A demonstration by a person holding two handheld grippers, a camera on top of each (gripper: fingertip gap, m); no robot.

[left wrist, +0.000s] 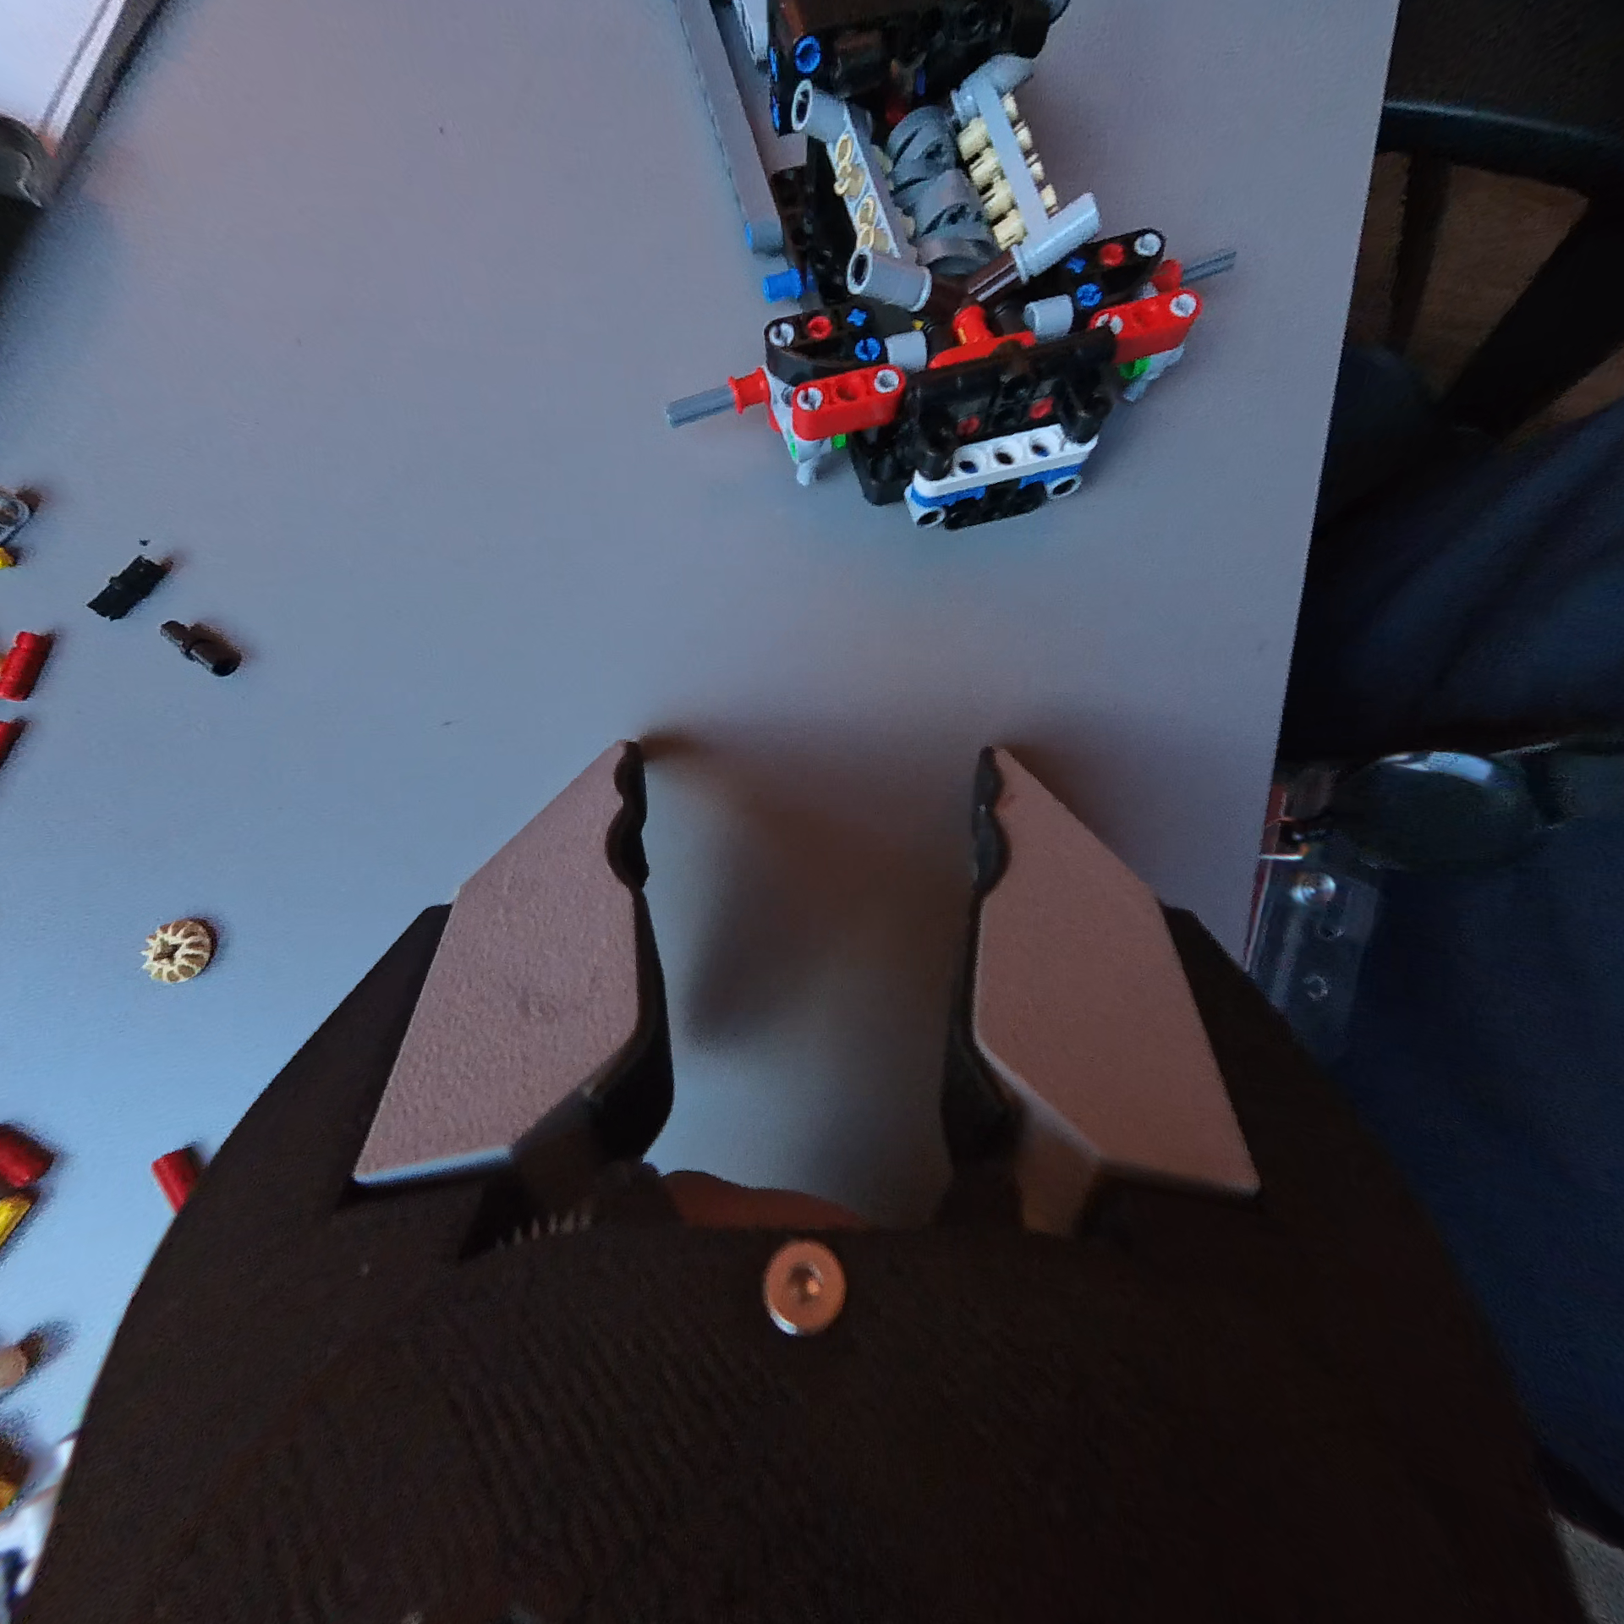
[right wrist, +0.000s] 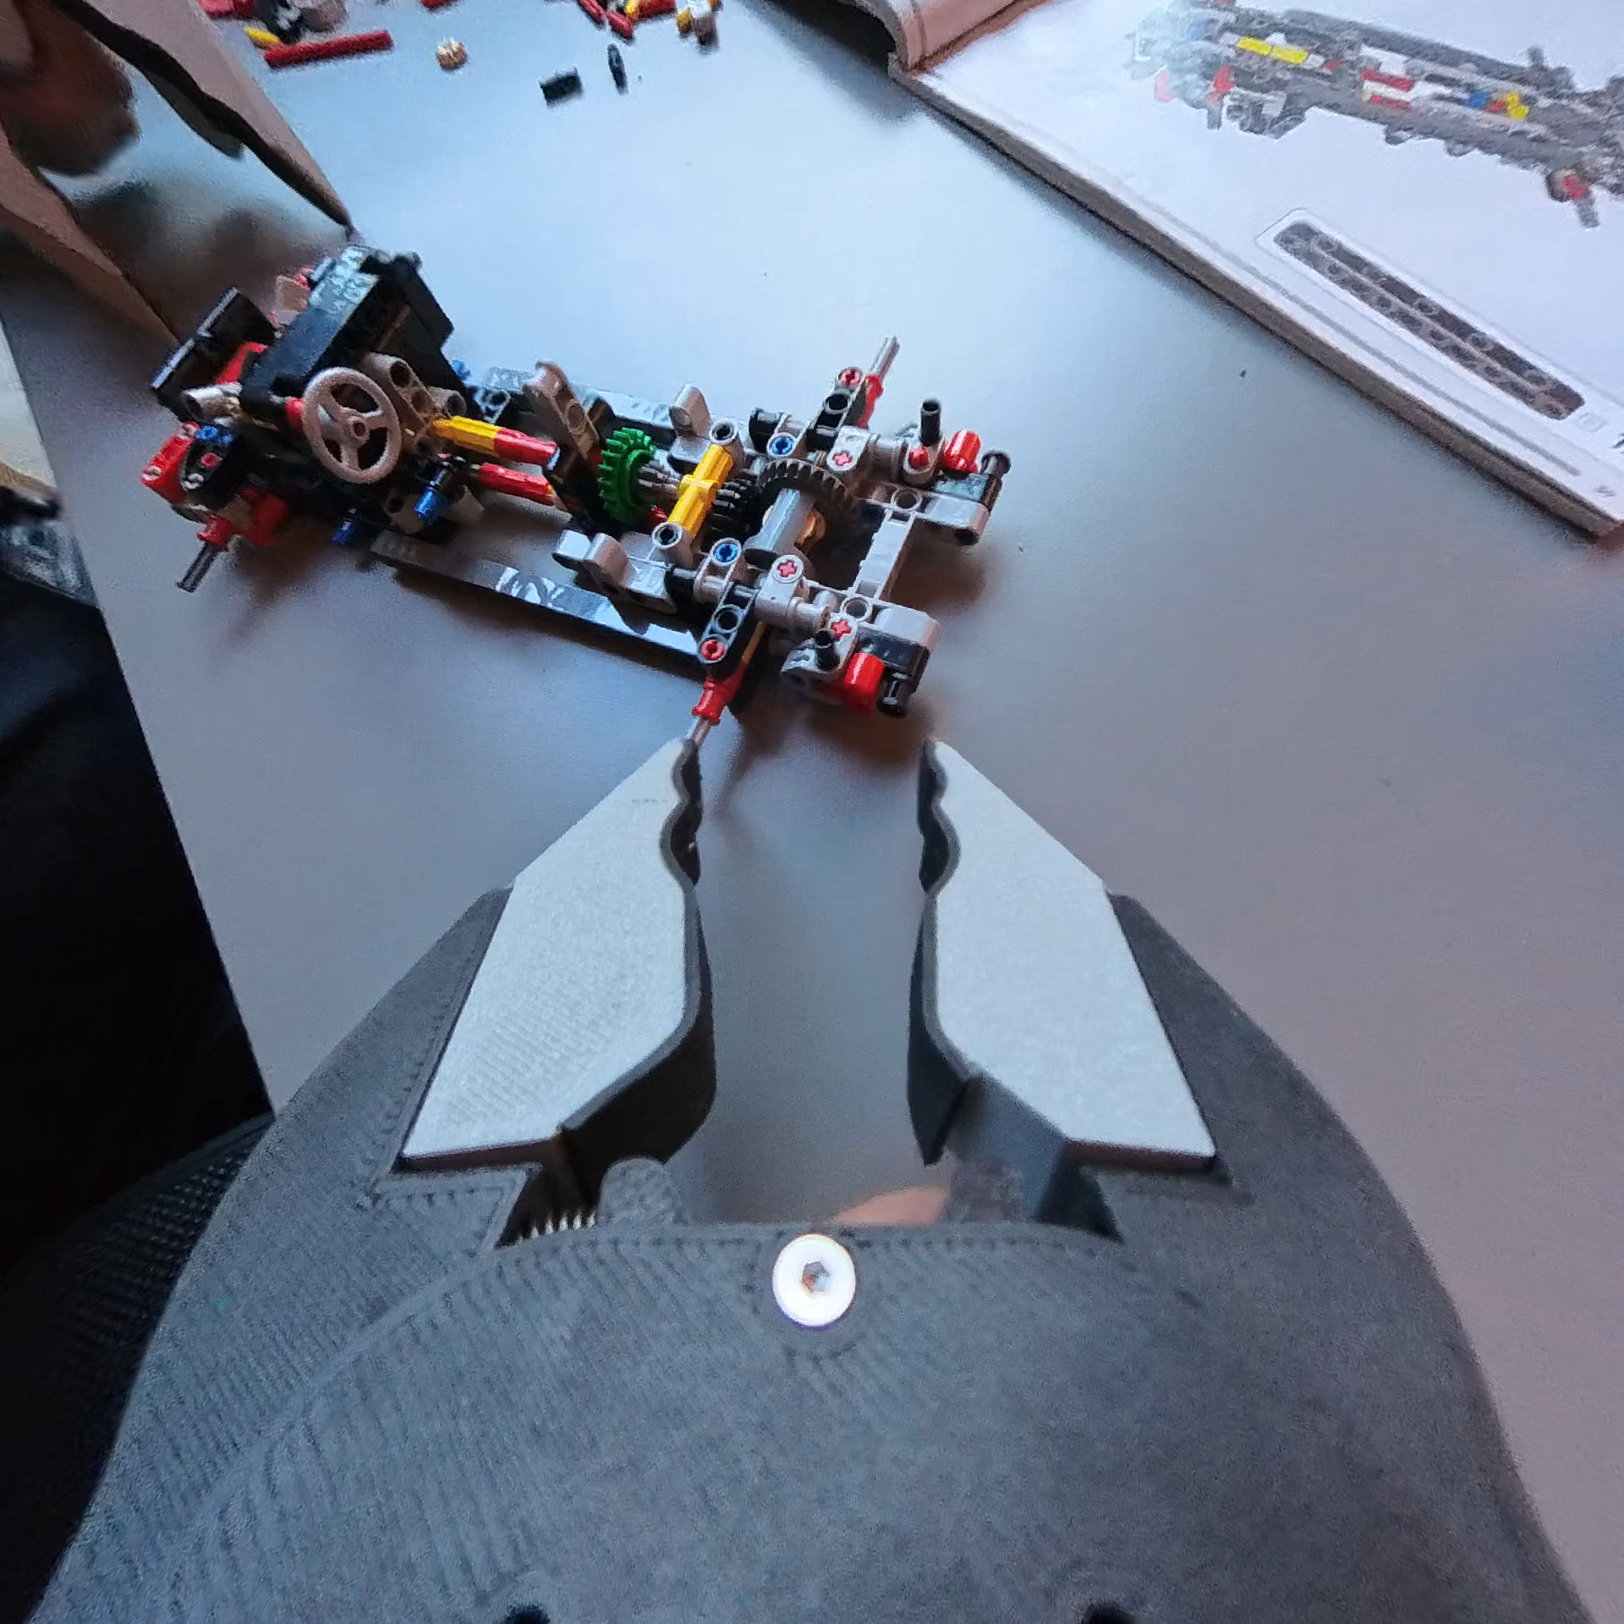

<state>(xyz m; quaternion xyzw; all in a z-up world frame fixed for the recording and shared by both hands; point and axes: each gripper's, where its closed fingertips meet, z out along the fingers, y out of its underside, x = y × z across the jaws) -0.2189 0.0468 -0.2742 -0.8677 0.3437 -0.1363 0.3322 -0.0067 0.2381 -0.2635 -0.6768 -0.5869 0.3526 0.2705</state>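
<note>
Grey desk [left wrist: 439, 308] bearing a part-built brick vehicle chassis [right wrist: 562, 492], lying flat on its underside with its axle pins projecting sideways; judged to be laid so for access from either end. Left gripper [left wrist: 813, 756]: fingers [left wrist: 628, 817] spread wide, nothing between them but bare desk surface and their own shadow; nothing held, nothing touched. The chassis [left wrist: 949, 351] lies well ahead of these fingers and slightly to their right, close to the desk's right edge. Loose pieces lie off to the left of the fingers: a tan bevel gear [left wrist: 178, 949], a black pin [left wrist: 200, 648], a black connector [left wrist: 130, 584], several red bushes [left wrist: 25, 665], spread singly, presumably so each can be picked out. Right gripper [right wrist: 804, 756]: fingers [right wrist: 681, 808] moderately apart, holding nothing. The tip of its left finger sits just at the end of a thin grey axle with a red bush [right wrist: 714, 699] jutting from the chassis's near corner; whether it touches cannot be told. An open instruction booklet [right wrist: 1318, 220] lies ahead and to the right of these fingers, pages up. The other gripper [right wrist: 176, 132] appears far ahead-left, beyond the chassis.
</note>
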